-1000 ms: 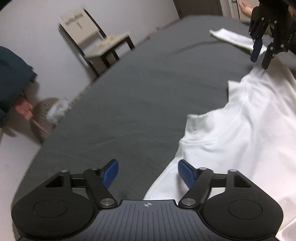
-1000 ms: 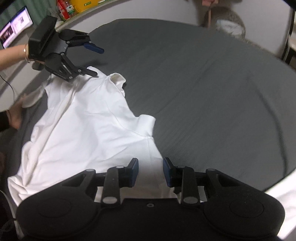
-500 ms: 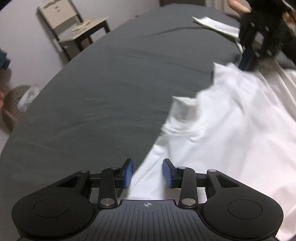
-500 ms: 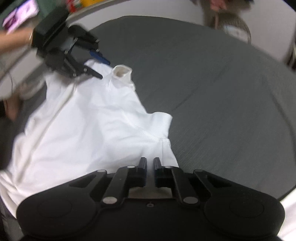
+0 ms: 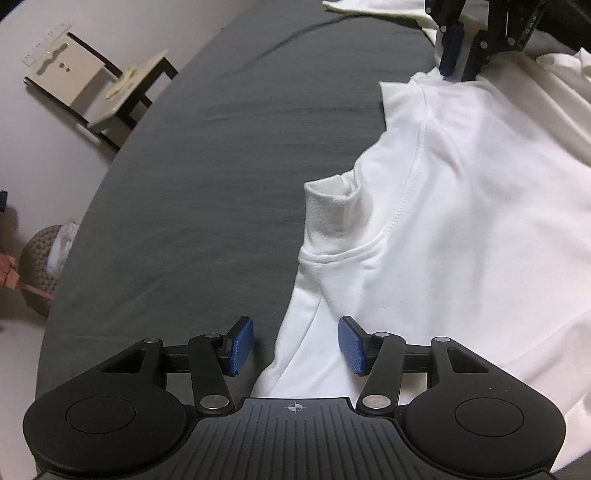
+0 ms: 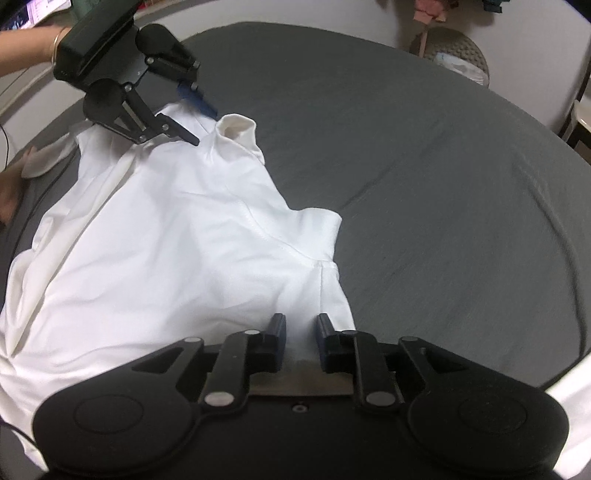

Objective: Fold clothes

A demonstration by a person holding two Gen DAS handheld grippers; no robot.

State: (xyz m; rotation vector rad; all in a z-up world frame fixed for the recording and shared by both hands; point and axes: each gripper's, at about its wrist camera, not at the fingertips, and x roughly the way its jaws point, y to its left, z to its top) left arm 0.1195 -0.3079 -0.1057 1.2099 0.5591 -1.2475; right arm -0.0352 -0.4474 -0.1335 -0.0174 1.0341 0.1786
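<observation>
A white shirt [image 5: 461,221] lies crumpled on a dark grey bed sheet [image 5: 221,166], one short sleeve sticking up near its edge. My left gripper [image 5: 295,349] is open and points down at the shirt's edge. The cloth lies between its blue pads [image 5: 240,347] without being pinched. In the right wrist view the shirt [image 6: 166,240] spreads to the left, and the left gripper [image 6: 201,123] straddles the far shoulder. My right gripper [image 6: 301,332] is shut on the shirt's near shoulder edge. The left wrist view shows the right gripper [image 5: 460,62] pinching cloth at the top right.
A small dark-legged stool [image 5: 110,92] and a woven basket [image 5: 40,266] stand on the floor beside the bed. Another white garment [image 5: 369,7] lies at the bed's far end. A person's hand with a bracelet [image 6: 29,48] holds the left gripper.
Both grippers came down onto the shirt. The left jaws narrowed from wide apart to around the shirt's edge. The right jaws closed onto the cloth.
</observation>
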